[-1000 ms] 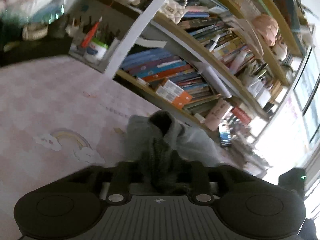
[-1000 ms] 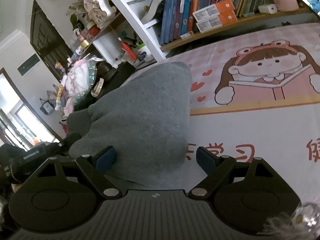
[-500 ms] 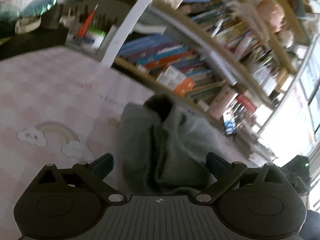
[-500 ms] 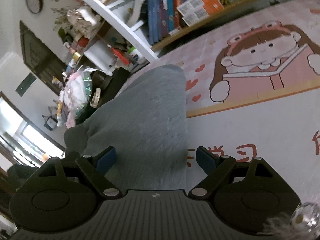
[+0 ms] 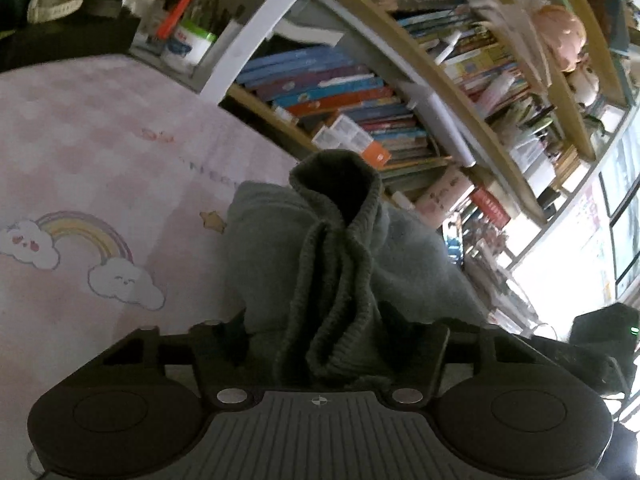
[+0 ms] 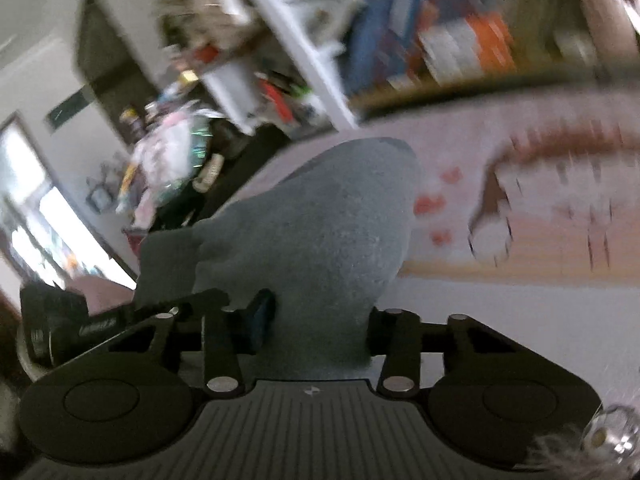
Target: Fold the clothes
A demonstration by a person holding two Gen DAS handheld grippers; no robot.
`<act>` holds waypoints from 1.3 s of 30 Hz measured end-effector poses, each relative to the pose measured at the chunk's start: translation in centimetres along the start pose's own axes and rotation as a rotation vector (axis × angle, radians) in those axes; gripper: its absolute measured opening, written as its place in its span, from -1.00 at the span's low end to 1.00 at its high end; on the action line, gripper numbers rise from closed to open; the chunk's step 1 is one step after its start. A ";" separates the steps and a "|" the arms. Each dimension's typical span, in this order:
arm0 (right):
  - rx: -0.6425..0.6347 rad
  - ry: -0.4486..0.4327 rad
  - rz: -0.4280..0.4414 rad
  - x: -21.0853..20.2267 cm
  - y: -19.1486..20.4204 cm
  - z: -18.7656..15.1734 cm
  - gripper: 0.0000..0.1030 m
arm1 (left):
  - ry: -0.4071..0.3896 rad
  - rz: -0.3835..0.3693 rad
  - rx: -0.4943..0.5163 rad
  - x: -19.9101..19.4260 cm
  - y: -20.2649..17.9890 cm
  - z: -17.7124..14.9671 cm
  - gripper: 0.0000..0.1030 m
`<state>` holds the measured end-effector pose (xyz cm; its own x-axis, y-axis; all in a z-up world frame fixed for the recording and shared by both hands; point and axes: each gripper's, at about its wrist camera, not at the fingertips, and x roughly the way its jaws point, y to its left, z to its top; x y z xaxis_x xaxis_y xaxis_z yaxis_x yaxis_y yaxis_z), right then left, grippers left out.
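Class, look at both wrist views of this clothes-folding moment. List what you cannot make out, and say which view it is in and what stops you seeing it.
- Left gripper fingertips: left wrist view, buried in the bunched grey garment.
- Garment's full outline: both views, cut off behind the gripper bodies.
- Cartoon print on the pink mat: right wrist view, motion blur.
- Bookshelf titles: right wrist view, blurred.
- Right gripper right fingertip: hidden behind the cloth.

place: likely child's room | crammed bookshelf (image 5: 360,92) | cartoon rainbow mat (image 5: 80,160)
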<state>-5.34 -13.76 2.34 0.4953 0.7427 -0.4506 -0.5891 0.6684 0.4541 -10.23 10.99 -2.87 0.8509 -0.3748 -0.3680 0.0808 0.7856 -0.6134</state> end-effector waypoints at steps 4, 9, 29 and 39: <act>0.041 0.039 -0.005 0.3 -1.1 -0.1 -0.23 | 0.023 -0.012 -0.019 0.5 0.4 0.2 0.24; 0.191 0.068 0.007 1.0 -3.3 -0.4 0.06 | 0.044 -0.006 -0.015 0.9 0.2 0.5 0.39; 0.184 0.000 0.050 -0.9 -4.1 0.7 -0.25 | 0.050 -0.064 0.038 2.7 -2.6 2.2 0.14; 0.191 -0.055 0.024 -1.4 -7.3 3.7 -0.25 | 0.080 -0.078 0.100 7.1 -4.8 5.2 0.14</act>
<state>0.64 -19.51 2.54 0.5197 0.7563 -0.3974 -0.4719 0.6419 0.6044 -1.87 7.09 1.10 0.7963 -0.4715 -0.3788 0.1998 0.7963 -0.5710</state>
